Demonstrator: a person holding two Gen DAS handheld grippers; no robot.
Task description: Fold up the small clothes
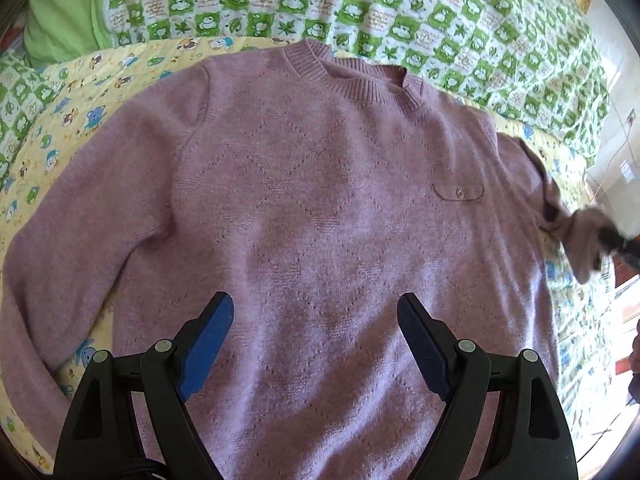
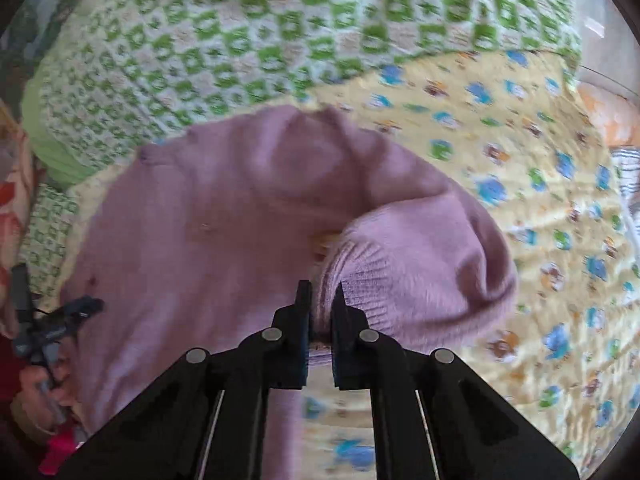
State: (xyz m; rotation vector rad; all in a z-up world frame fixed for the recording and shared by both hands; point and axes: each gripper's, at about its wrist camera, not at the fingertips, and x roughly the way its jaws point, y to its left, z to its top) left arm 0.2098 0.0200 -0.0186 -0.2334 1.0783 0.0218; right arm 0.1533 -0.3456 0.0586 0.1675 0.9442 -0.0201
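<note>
I see the pink sweater [image 1: 320, 208] lying face up and spread flat on the yellow cartoon-print blanket [image 1: 76, 120], its ribbed collar [image 1: 352, 76] toward the green checked quilt [image 1: 440, 12] and its small buttoned chest pocket [image 1: 458, 193] on my right. My left gripper [image 1: 316, 312] hovers over the lower body of the sweater with its fingers spread wide and nothing between them. My right gripper [image 2: 320, 300] is pinching the ribbed cuff [image 2: 352, 280] of the sleeve [image 2: 432, 256], which is lifted and curled over beside the sweater's body. The right wrist view is blurred.
</note>
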